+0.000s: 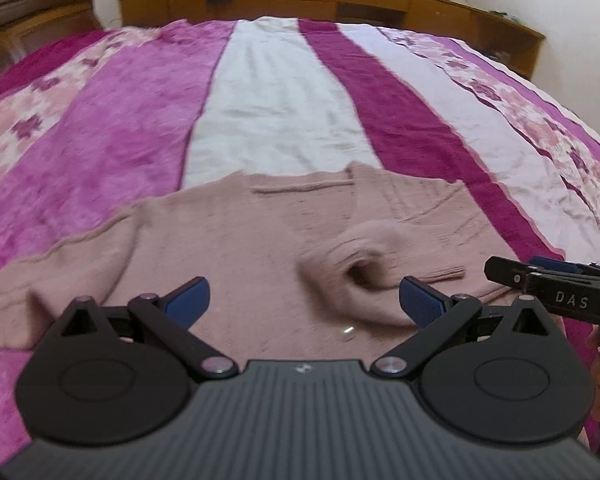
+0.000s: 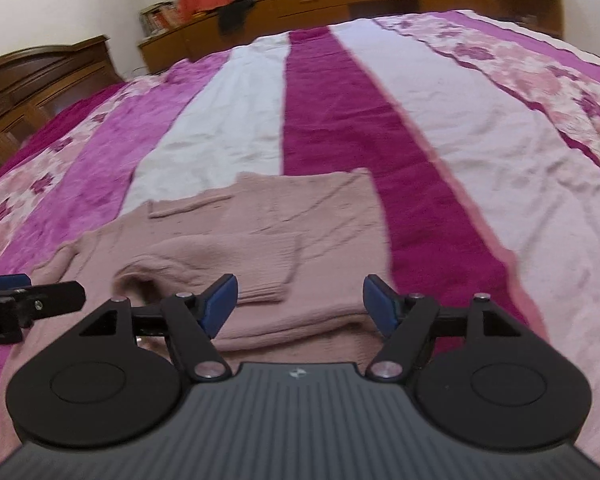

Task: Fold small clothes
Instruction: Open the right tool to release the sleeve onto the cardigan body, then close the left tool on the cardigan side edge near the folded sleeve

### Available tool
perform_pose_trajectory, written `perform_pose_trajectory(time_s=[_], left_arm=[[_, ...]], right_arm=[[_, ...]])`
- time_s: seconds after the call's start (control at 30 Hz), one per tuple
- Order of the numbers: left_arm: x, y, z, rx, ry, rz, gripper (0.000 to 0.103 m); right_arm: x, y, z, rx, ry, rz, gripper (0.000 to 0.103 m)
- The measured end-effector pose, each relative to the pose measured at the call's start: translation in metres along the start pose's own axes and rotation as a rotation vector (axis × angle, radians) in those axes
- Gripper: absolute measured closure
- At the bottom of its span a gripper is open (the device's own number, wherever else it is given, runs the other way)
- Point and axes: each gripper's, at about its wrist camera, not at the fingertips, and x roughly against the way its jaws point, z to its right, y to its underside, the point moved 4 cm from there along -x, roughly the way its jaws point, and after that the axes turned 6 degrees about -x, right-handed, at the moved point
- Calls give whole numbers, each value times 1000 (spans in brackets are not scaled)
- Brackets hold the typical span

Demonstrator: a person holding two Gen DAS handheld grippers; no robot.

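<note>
Jaws: I see both grippers, left [image 1: 304, 300] and right [image 2: 299, 304], spread wide, holding nothing.
Sweater [image 1: 236, 240]: flat on bed [image 1: 276, 100], under both.
Done: right sleeve [image 2: 220, 264] folded across.
Left: other sleeve, body folds.

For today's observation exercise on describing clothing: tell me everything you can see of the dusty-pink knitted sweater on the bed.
The dusty-pink knitted sweater lies spread flat on the pink, white and magenta striped bedspread. It looks like soft wool with ribbed cuffs. One sleeve is folded across the body, its cuff opening gaping; the other sleeve stretches out sideways. The open left gripper and open right gripper hover over its near edge; neither grips it.
</note>
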Motion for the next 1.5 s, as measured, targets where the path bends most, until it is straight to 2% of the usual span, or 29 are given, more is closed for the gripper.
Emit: perform_pose_trajectory(time_s=[0.2, 0.47, 1.2, 1.33, 1.47, 1.5], left_arm=[[-31, -10, 48, -77, 71, -22, 0], [-63, -14, 88, -170, 75, -50, 1], [-100, -9, 100, -220, 93, -54, 1], [-107, -4, 104, -250, 163, -45, 27], [-114, -2, 107, -251, 179, -40, 31], [-115, -2, 108, -258, 186, -32, 35]], right_arm=[[-6, -2, 29, -39, 9, -8, 27], [-10, 2, 50, -85, 22, -16, 27], [-26, 7, 68, -161, 5, -30, 27], [-28, 10, 69, -171, 5, -28, 27], [-29, 11, 70, -173, 6, -22, 26], [-29, 11, 70, -173, 6, -22, 26]])
